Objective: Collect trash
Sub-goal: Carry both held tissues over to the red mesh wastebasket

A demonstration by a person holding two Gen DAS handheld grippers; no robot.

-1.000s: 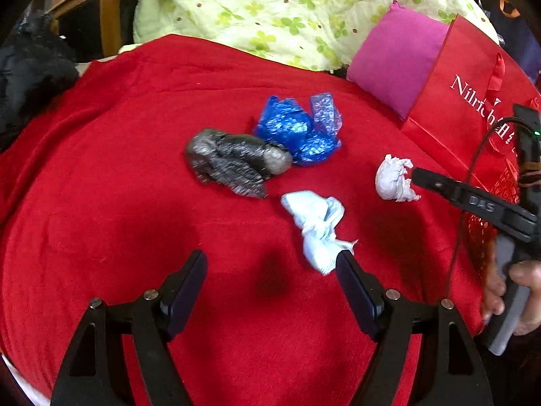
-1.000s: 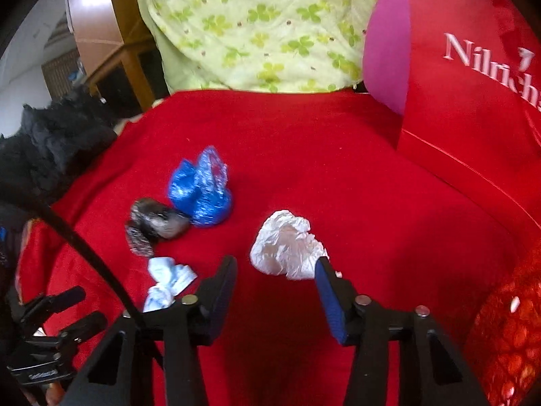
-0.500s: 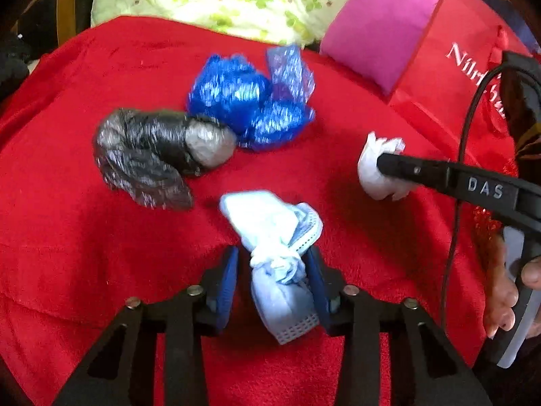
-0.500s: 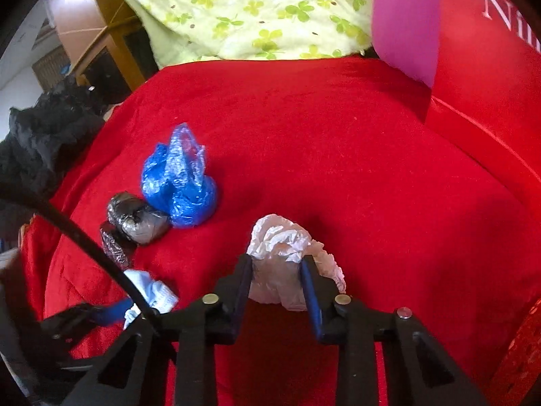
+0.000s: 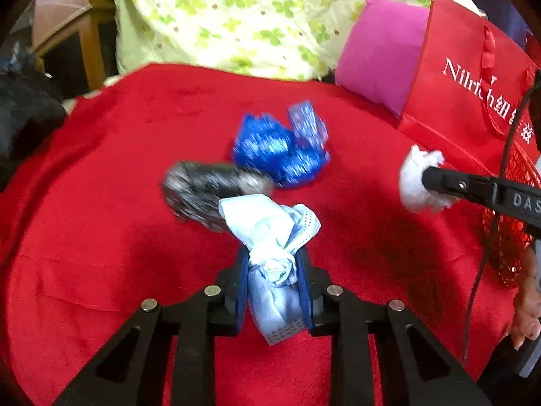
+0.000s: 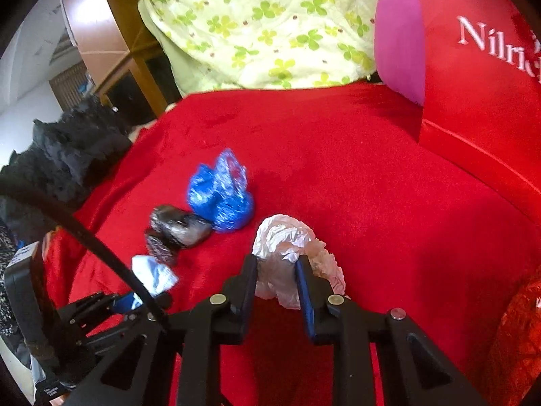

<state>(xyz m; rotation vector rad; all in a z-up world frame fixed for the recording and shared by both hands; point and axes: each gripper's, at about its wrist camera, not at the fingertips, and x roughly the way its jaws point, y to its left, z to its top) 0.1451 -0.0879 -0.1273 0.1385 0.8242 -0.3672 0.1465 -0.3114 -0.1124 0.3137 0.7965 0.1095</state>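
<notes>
My left gripper (image 5: 272, 270) is shut on a crumpled light-blue face mask (image 5: 267, 226) and holds it above the red blanket (image 5: 101, 203). My right gripper (image 6: 275, 270) is shut on a crumpled white paper ball (image 6: 287, 240), also visible in the left wrist view (image 5: 414, 182). A blue plastic bag wad (image 5: 280, 149) and a black plastic wad (image 5: 203, 189) lie together on the blanket; the right wrist view shows the blue wad (image 6: 219, 193) and the black wad (image 6: 175, 230) left of the paper. The mask (image 6: 152, 275) shows there in the left gripper.
A red paper shopping bag (image 5: 473, 77) stands at the right, with a red mesh basket (image 5: 507, 230) in front of it. A pink pillow (image 5: 378, 50) and a green floral quilt (image 5: 236, 17) lie behind. Black fabric (image 6: 67, 155) sits at the left.
Both grippers closed, the left on the face mask and the right on the white paper ball. Both have since lifted their pieces off the blanket.
</notes>
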